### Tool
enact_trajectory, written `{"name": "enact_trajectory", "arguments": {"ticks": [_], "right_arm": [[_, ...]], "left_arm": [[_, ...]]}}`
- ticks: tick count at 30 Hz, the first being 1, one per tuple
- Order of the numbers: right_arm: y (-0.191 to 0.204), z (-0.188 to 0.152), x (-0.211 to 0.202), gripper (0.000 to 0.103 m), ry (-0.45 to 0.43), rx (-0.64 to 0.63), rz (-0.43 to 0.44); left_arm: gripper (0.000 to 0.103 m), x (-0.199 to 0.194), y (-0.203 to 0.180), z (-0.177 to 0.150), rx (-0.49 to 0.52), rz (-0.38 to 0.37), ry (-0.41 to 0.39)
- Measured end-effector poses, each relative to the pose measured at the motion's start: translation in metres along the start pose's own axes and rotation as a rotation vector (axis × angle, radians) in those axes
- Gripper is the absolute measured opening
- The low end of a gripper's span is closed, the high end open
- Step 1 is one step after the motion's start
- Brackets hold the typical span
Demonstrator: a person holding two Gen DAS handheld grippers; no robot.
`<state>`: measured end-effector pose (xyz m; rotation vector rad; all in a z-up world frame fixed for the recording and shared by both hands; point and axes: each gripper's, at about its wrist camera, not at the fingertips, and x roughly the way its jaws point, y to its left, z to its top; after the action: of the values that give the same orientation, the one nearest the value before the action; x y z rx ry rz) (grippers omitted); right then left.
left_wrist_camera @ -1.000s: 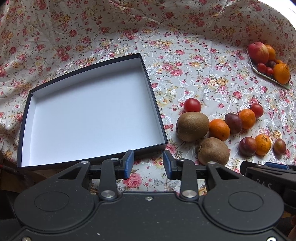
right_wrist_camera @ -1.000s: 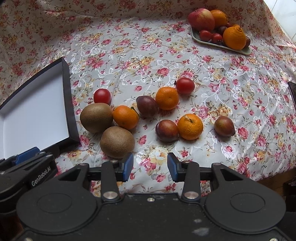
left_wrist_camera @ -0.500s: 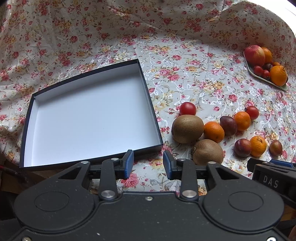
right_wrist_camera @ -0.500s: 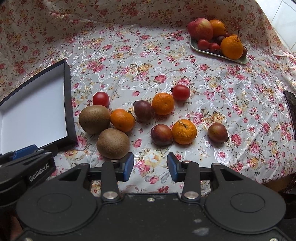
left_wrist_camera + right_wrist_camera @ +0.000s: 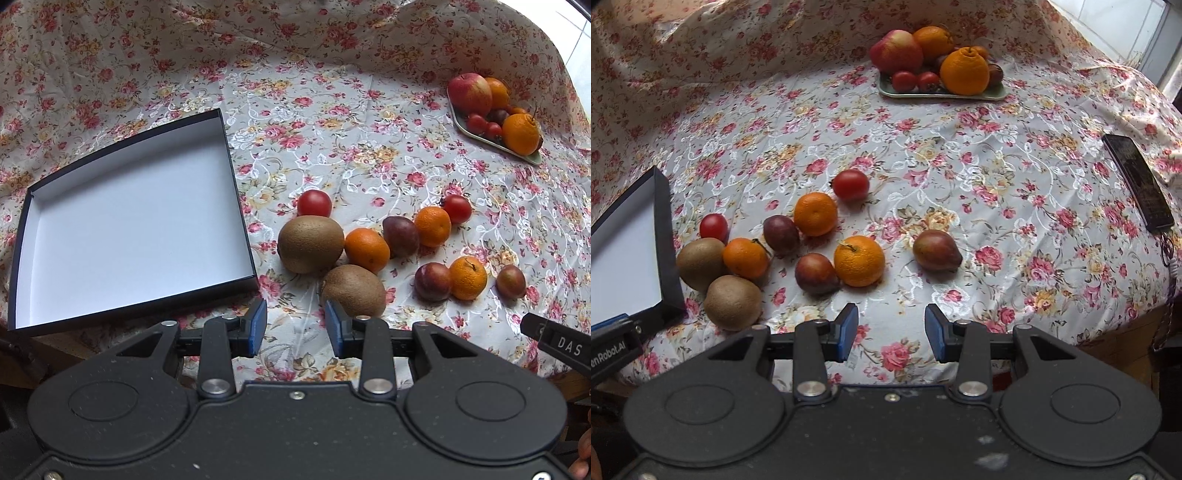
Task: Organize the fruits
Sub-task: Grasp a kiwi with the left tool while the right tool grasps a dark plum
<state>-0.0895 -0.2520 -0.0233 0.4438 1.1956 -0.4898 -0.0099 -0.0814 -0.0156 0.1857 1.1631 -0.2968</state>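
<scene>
Left gripper (image 5: 295, 328) held low at the near edge of the table, blue pads (image 5: 257, 325) apart, nothing between them. Right gripper (image 5: 891, 332) likewise low at the near edge, pads (image 5: 847, 328) spread wide and holding nothing

Floral tablecloth (image 5: 332, 122) covers the whole surface, rumpled toward the back

Shallow black box (image 5: 129, 221), white inside, lies on the left with no fruit in it. Its near right corner sits close to the left gripper's left pad

Loose fruit in a cluster to the right of the box:
- two kiwis, the far kiwi (image 5: 310, 243) and the near kiwi (image 5: 352, 290), touching or nearly so; near kiwi is just beyond the left gripper's right pad
- small tomato (image 5: 314, 203) just behind the far kiwi
- mandarin (image 5: 366, 249) against the far kiwi's right side
- dark plum (image 5: 400, 236), then a second mandarin (image 5: 432, 226), then a second tomato (image 5: 457, 208), running in a diagonal line away to the right
- nearer row: reddish plum (image 5: 433, 281) touching a stemmed mandarin (image 5: 468, 277); a small reddish-green fruit (image 5: 510, 281) a little apart to the right; kind not clear

From the right wrist view, the stemmed mandarin (image 5: 859, 261) lies ahead of the right gripper, somewhat left of centre

Far right corner: green tray (image 5: 945, 96) piled with an apple (image 5: 896, 51), oranges and small tomatoes, well apart from the loose cluster

Dark flat phone-like object (image 5: 1137, 182) lies at the table's right edge
</scene>
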Motion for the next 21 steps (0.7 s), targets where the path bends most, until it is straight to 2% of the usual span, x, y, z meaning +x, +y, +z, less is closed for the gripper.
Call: {"name": "enact_trajectory", "arguments": {"ticks": [4, 7, 9, 12, 21], "right_arm": [[-0.029, -0.003, -0.001, 0.041, -0.046, 0.082, -0.022], [-0.040, -0.005, -0.002, 0.041, -0.106, 0.112, -0.049], [-0.042, -0.003, -0.005, 0.041, -0.143, 0.102, -0.089], [-0.043, 0.004, -0.009, 0.041, -0.180, 0.067, -0.107], [-0.045, 0.041, -0.001, 0.041, -0.117, 0.126, 0.028]], "left_arm": [[0.043, 0.009, -0.013, 0.001, 0.028, 0.016, 0.058], [0.043, 0.011, -0.019, 0.006, 0.022, -0.034, 0.104], [0.043, 0.009, -0.024, 0.010, 0.028, -0.043, 0.105], [0.043, 0.008, -0.033, 0.018, 0.056, -0.019, 0.090], [0.043, 0.025, -0.040, 0.040, 0.053, -0.048, 0.161]]}}
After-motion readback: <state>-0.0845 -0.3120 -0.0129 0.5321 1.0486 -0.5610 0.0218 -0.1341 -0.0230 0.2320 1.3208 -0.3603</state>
